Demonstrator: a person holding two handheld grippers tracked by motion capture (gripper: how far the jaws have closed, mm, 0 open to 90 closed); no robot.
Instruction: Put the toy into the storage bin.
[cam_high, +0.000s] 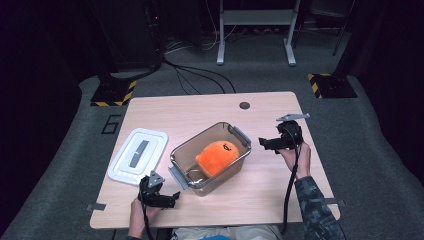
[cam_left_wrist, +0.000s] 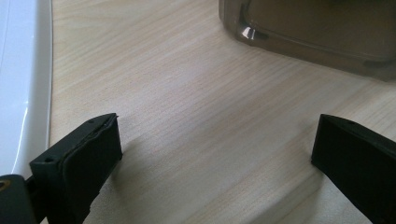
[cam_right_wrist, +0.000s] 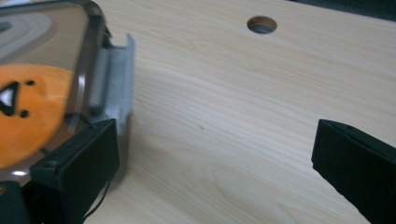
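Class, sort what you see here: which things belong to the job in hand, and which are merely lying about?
Belonging to the job:
- clear plastic box with grey latches
- orange plush toy inside it
- white lid, lying beside the box
- left gripper and right gripper, both open and empty

Lying about:
- cables on the floor
- white frame legs behind the table

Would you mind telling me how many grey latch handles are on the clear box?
2. One latch is on the box's far right end, near the right tool; the other latch is on its near left end, beside the left tool.
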